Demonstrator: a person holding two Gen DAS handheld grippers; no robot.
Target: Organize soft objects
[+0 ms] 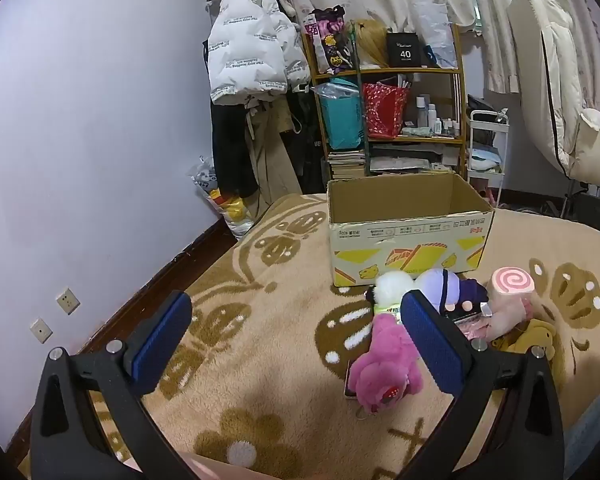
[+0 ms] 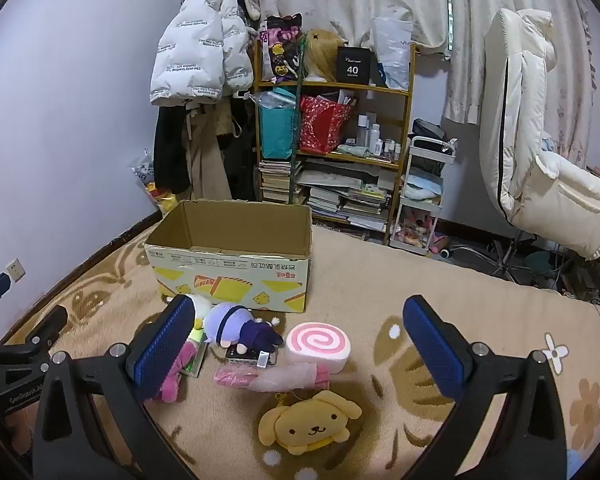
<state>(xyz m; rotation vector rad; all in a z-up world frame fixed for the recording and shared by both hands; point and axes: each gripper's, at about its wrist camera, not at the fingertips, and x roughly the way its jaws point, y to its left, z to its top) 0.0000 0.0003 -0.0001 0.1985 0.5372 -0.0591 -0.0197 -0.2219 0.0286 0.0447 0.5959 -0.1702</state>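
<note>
An open cardboard box (image 1: 408, 236) (image 2: 232, 264) stands on the beige blanket. In front of it lie soft toys: a pink plush bear (image 1: 384, 372) (image 2: 176, 376), a white fluffy toy (image 1: 394, 286), a purple doll (image 1: 452, 288) (image 2: 240, 326), a pink swirl-roll cushion (image 1: 510, 282) (image 2: 318, 342), a pink wrapped bundle (image 2: 272, 376) and a yellow dog plush (image 2: 310, 424) (image 1: 528, 338). My left gripper (image 1: 296, 344) is open and empty, left of the pile. My right gripper (image 2: 300, 348) is open and empty, above the pile.
A cluttered shelf (image 1: 392, 100) (image 2: 336, 120) and hanging white jacket (image 1: 252, 40) stand behind the box. A white chair (image 2: 540, 152) is at the right. A small dark device (image 2: 250, 356) lies among the toys. The bed edge meets the wall at left.
</note>
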